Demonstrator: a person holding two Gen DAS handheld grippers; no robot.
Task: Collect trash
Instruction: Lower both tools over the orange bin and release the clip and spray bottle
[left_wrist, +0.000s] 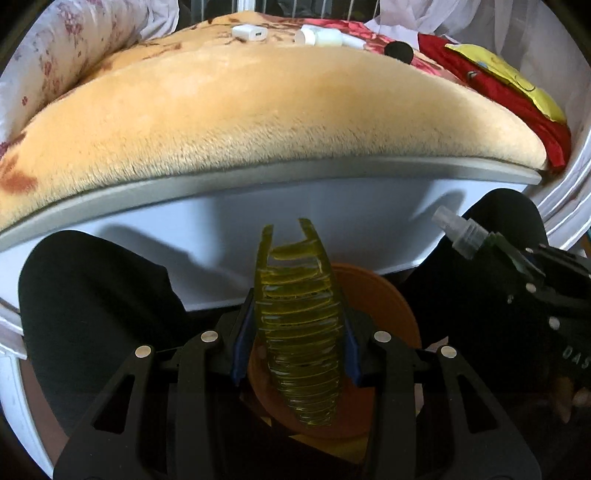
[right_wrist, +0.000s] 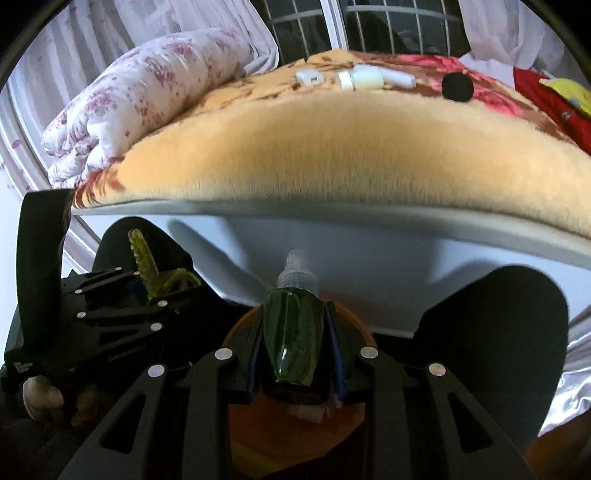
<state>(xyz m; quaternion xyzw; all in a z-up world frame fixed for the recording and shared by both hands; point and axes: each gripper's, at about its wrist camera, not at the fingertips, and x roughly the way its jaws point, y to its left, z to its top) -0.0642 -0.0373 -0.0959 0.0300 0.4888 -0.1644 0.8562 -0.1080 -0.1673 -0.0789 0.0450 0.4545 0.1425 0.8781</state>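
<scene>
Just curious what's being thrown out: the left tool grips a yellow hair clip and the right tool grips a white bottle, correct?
Not quite. The right tool grips a dark green bottle with a clear cap, as the right wrist view shows. The left tool does grip the yellow hair clip.

both wrist views: low, close, facing bed (left_wrist: 280, 122) | share its blanketed edge

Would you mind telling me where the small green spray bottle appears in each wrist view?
Left wrist: green spray bottle at the right edge, clamped in the right gripper.
Right wrist: bottom centre, between the fingers.
Shared landmark: black round object on the blanket.
</scene>
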